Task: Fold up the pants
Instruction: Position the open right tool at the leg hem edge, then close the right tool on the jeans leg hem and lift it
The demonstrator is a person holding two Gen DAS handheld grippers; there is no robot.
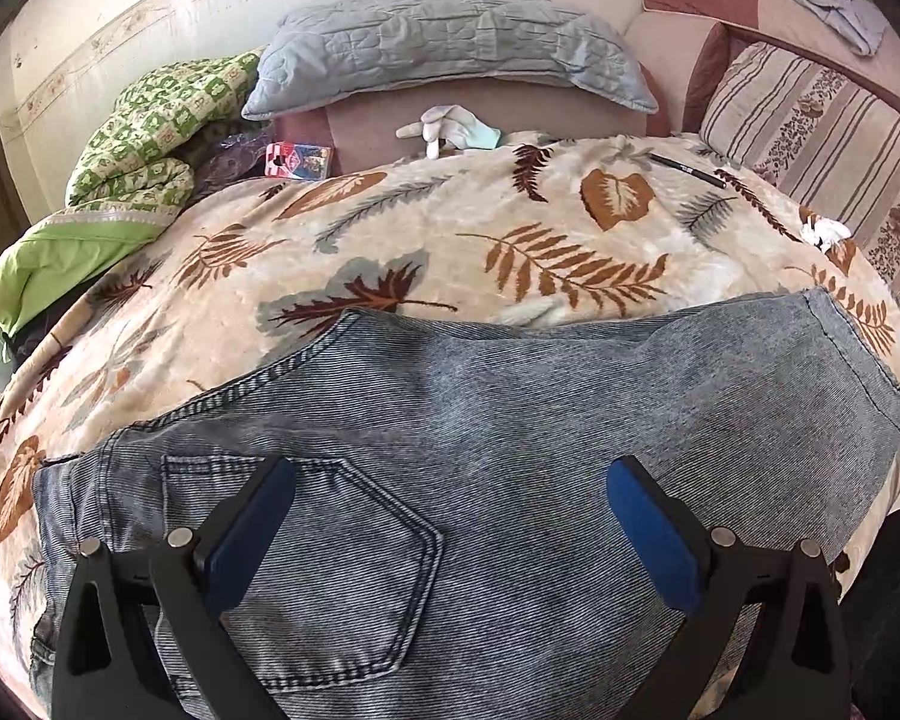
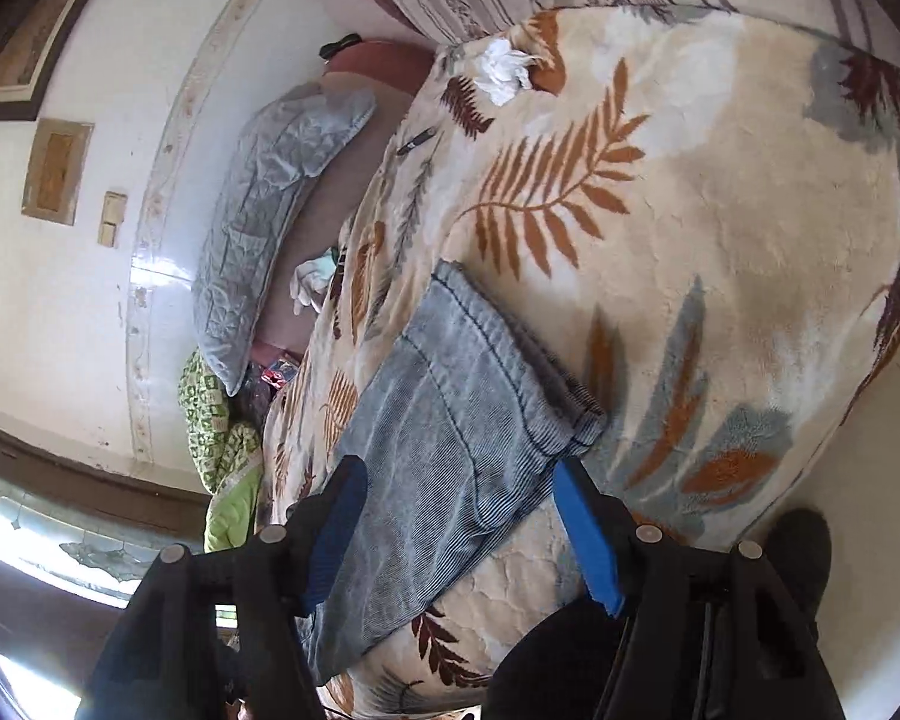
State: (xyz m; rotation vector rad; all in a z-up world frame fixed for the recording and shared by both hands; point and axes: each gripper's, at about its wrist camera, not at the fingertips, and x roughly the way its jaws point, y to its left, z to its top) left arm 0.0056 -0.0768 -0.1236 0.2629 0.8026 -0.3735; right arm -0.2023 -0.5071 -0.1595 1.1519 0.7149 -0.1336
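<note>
Pale blue denim pants point(image 1: 480, 420) lie folded on a cream leaf-print blanket point(image 1: 450, 228), a back pocket point(image 1: 306, 570) facing up at the near left. My left gripper point(image 1: 450, 471) hovers over them with its blue pads wide apart and nothing between them. In the right wrist view the same pants point(image 2: 450, 396) show as a narrow folded strip whose hem end points away. My right gripper point(image 2: 457, 468) stands open over the near end of the pants, straddling the strip, and its pads do not press the cloth.
A grey pillow point(image 1: 450, 42) and a green quilt point(image 1: 150, 132) lie at the back and left. A glove point(image 1: 444, 126), a red box point(image 1: 299, 159), a black pen point(image 1: 687, 170) and white tissue point(image 1: 822, 232) sit near the blanket's edges. A striped cushion point(image 1: 810, 120) is at the right.
</note>
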